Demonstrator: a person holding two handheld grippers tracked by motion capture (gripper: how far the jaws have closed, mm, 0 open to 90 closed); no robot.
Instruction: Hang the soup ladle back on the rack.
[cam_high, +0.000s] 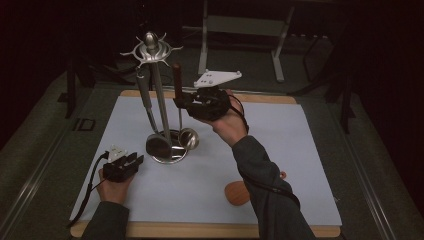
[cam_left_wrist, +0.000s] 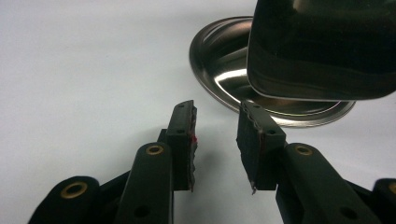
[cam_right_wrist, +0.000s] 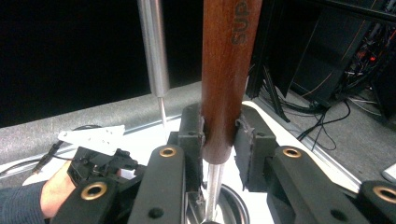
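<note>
A steel utensil stand (cam_high: 161, 107) with a hooked crown rises from a round base dish (cam_high: 170, 154) on the white mat. A metal-handled turner (cam_high: 144, 102) hangs from it, and its blade (cam_left_wrist: 322, 46) hovers over the dish (cam_left_wrist: 219, 60). My right gripper (cam_high: 181, 102) is shut on the brown wooden handle (cam_right_wrist: 229, 70) of a ladle, held upright beside the stand, its bowl (cam_high: 189, 138) near the dish. The pads press both sides of the handle at my right gripper (cam_right_wrist: 222, 140). My left gripper (cam_high: 134, 161) rests on the mat left of the dish, open (cam_left_wrist: 217, 140) with nothing between its fingers.
An orange-brown wooden utensil head (cam_high: 236, 192) lies on the mat (cam_high: 300, 150) under my right forearm. The mat sits on a wooden board (cam_high: 200, 230). Metal frame legs (cam_high: 280, 50) stand behind the table.
</note>
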